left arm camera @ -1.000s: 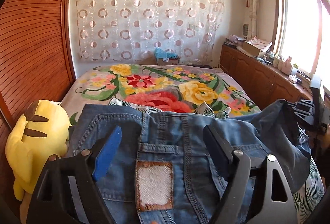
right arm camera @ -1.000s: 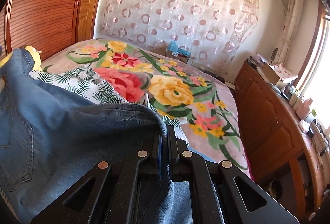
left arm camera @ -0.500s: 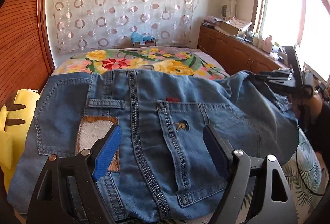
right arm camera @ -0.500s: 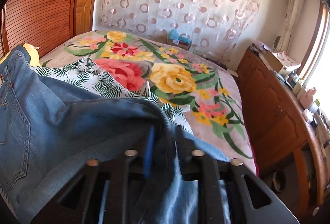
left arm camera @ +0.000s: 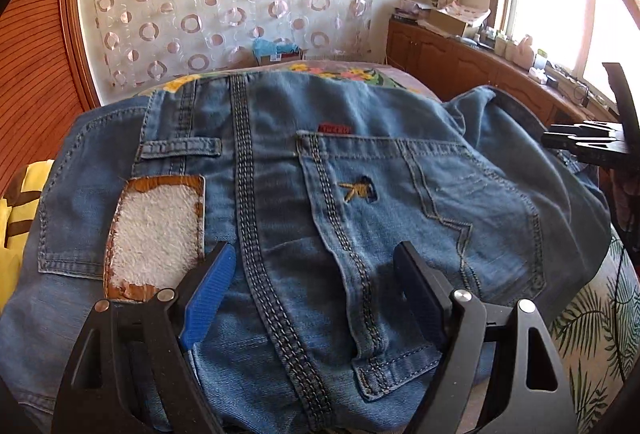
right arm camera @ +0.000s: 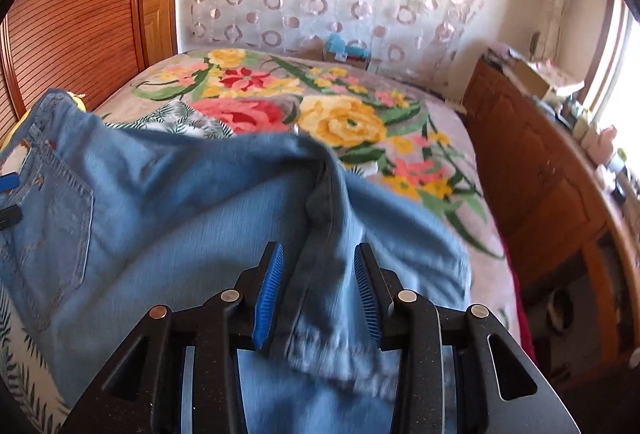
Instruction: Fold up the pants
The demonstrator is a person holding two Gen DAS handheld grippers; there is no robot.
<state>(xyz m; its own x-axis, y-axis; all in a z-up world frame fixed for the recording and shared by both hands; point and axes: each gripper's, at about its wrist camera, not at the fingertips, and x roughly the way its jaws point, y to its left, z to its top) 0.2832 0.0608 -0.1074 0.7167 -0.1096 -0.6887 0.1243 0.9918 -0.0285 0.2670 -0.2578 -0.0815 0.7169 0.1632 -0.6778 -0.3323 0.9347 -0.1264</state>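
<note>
Blue jeans [left arm camera: 400, 194] lie seat-up on the bed, showing the back pockets and a worn waist patch [left arm camera: 156, 234]. My left gripper [left arm camera: 316, 274] hangs open just above the centre seam, one finger on each side and no cloth pinched. In the right wrist view the jeans' leg [right arm camera: 200, 218] runs toward the camera. A fold and hem of it lie loose between the blue pads [right arm camera: 268, 290] of my right gripper [right arm camera: 318, 274]. Those jaws are opening and the pads do not press the cloth. The right gripper [left arm camera: 588, 142] also shows at the left view's right edge.
The floral bedspread [right arm camera: 344, 118] covers the bed, with a palm-leaf sheet [left arm camera: 592, 334] under the jeans. A yellow plush toy [left arm camera: 20, 202] sits at the left by the slatted wooden wardrobe [right arm camera: 68, 38]. A low wooden cabinet [right arm camera: 540, 170] runs along the right under the window.
My right gripper was shut on the jeans' leg and has parted, so the cloth now lies slack between its pads. The left gripper sank closer over the seat and stayed open.
</note>
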